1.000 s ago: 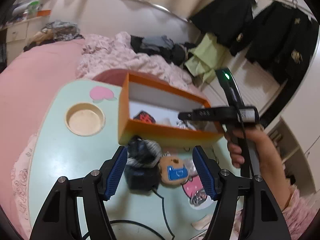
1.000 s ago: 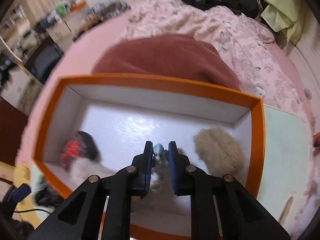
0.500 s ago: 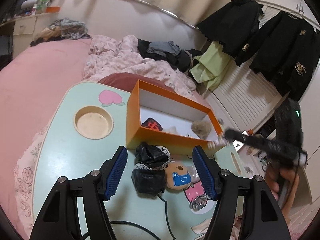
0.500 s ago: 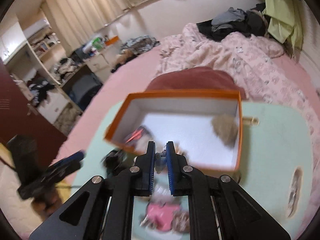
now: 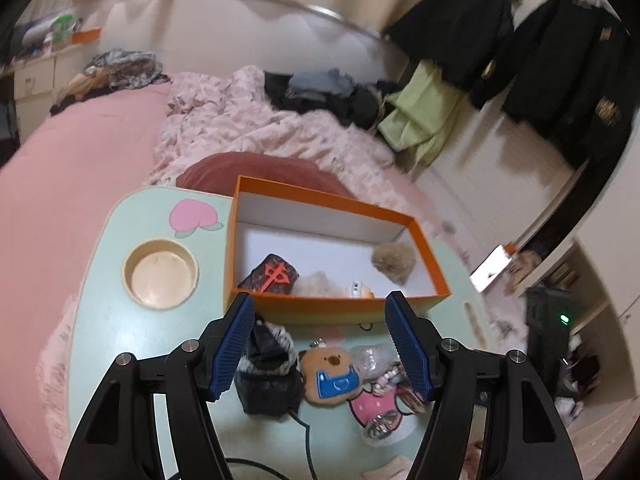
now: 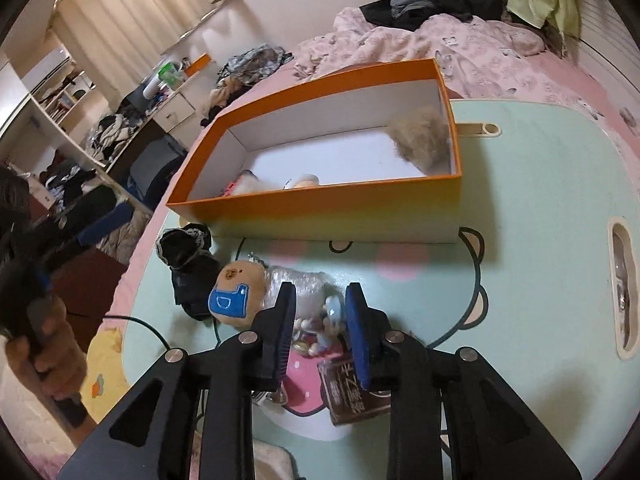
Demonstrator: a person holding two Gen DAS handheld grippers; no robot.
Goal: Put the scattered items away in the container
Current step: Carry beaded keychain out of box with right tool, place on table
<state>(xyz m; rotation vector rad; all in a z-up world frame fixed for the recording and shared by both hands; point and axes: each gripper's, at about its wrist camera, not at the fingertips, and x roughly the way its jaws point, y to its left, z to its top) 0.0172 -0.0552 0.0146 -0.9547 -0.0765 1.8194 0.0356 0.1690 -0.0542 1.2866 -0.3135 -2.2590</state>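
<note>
An orange box (image 5: pixel 336 307) (image 6: pixel 320 204) stands on the mint table (image 5: pixel 104 320) and holds a black-and-red item (image 5: pixel 274 274), a tan fluffy ball (image 5: pixel 394 262) (image 6: pixel 420 140) and a small figure (image 5: pixel 358 290). In front of it lie black cloth (image 5: pixel 268 368) (image 6: pixel 188 256), a brown bear plush (image 5: pixel 330 374) (image 6: pixel 236 294), clear wrap (image 5: pixel 370 356) and a pink card (image 5: pixel 378 406). My left gripper (image 5: pixel 320 346) is open above them. My right gripper (image 6: pixel 320 320) hangs partly open over the pile, with a small blue charm (image 6: pixel 332 314) between its fingers.
A round cup recess (image 5: pixel 160 274) sits in the table's left part, a slot (image 6: pixel 622 288) at its right edge. A black cable (image 5: pixel 304 436) runs off the front. A brown booklet (image 6: pixel 352 394) lies under the right gripper. The pink bed (image 5: pixel 80 168) surrounds the table.
My right gripper pulled back out of the box, moved to the pile in front of it and opened from nearly shut. The left view rose and drew back slightly.
</note>
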